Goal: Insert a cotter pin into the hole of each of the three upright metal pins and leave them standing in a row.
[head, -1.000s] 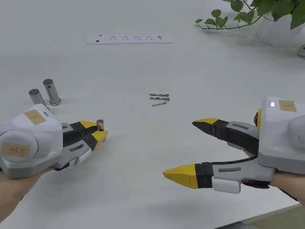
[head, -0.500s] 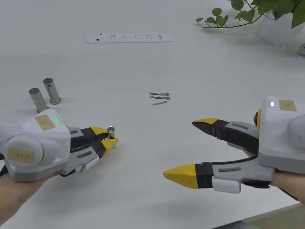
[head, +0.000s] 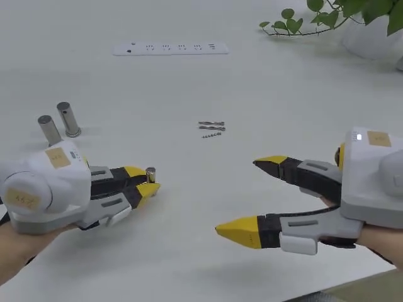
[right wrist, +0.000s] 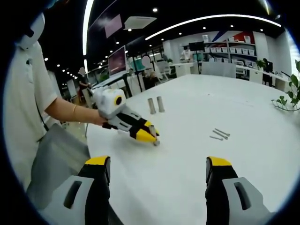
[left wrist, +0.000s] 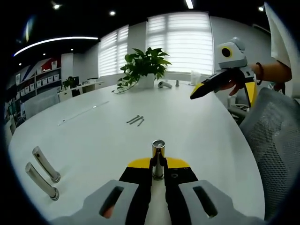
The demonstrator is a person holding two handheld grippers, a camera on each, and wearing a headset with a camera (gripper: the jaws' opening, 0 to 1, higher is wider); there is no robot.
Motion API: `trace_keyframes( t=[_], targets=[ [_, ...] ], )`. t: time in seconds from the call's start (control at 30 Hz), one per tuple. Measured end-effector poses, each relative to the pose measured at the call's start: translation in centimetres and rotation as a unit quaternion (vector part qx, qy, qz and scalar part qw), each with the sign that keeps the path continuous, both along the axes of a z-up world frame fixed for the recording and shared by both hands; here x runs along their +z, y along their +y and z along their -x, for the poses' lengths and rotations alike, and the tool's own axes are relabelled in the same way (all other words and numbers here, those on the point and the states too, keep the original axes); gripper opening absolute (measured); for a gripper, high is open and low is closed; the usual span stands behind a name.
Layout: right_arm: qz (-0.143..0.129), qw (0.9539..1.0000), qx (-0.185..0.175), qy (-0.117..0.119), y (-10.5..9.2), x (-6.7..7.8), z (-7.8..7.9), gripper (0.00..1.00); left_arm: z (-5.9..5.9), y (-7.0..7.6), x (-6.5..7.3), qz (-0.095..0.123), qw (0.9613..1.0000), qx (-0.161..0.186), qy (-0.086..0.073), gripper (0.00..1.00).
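Your left gripper [head: 146, 182] has moved right, carrying one metal pin [head: 150, 173] away from the two standing pins [head: 65, 118]. It clamps that pin upright. Your right gripper [head: 236, 196] gapes wide, empty. Next, I judge, it pinches a cotter pin [head: 211, 129] finely.

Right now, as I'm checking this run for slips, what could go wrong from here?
The left gripper pinches the short silver metal pin only at its yellow tips, so it may tilt or slip. The two silver cylindrical pins stand close beside that gripper's white body; a sweep back could topple them. The three thin grey cotter pins lie bunched, so the wide-open right gripper might grab several.
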State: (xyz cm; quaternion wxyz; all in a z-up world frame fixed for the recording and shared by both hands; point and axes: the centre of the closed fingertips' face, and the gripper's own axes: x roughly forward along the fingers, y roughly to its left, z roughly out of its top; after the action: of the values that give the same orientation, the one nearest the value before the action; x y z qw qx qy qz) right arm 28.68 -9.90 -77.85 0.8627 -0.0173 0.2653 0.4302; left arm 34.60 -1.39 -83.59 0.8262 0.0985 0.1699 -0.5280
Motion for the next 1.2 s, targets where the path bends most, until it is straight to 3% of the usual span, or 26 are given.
trace_keyframes(
  t=[0.47,0.57,1.2],
  targets=[
    [0.003,1.0,0.002,0.004,-0.01,-0.25,0.07,0.85,0.11,-0.01,-0.41,-0.011,0.9996,-0.024,0.007,0.07],
    [0.004,1.0,0.001,0.005,-0.06,-0.26,0.04,0.85,0.14,0.03,-0.66,-0.016,0.9996,-0.019,0.016,0.08],
    [0.003,1.0,-0.002,0.001,-0.39,-0.12,-0.3,0.83,0.0,0.0,-0.22,-0.014,0.9998,0.002,0.015,0.25]
  ],
)
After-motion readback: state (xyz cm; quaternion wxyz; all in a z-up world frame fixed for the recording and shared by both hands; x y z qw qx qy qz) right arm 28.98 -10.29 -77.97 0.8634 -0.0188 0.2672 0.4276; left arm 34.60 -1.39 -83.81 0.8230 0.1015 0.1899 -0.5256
